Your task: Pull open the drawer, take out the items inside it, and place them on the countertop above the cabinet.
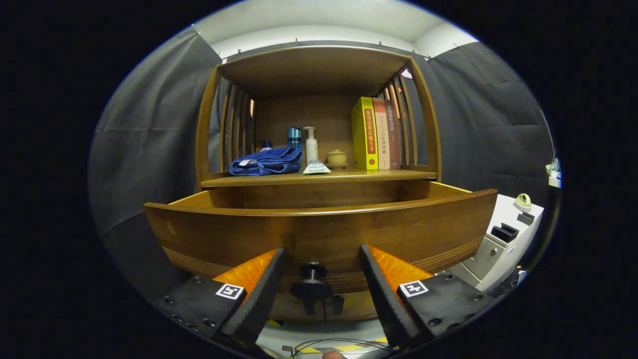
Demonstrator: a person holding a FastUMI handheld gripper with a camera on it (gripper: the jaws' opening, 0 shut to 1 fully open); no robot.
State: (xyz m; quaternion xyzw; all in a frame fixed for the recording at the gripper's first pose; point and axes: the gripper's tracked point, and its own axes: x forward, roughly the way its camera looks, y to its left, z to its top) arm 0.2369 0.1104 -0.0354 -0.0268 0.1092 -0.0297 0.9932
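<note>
The wooden drawer (319, 227) stands pulled out toward me from the cabinet, and its inside is hidden below its front panel. A dark round knob (311, 281) juts from the lower middle of that panel. My gripper (321, 267) is open, with a finger on each side of the knob and a gap between each finger and it. Above the drawer lies the countertop (319, 176). On it rest a folded blue cloth (266, 162), a white pump bottle (311, 143), a blue bottle (294, 137), a small sachet (316, 168) and a little lidded jar (337, 158).
Three upright books (376, 133) stand at the right of the countertop, under a wooden top shelf (314, 65) with slatted sides. A white machine (503, 237) sits to the right of the cabinet. Cables and striped tape (339, 346) lie on the floor below.
</note>
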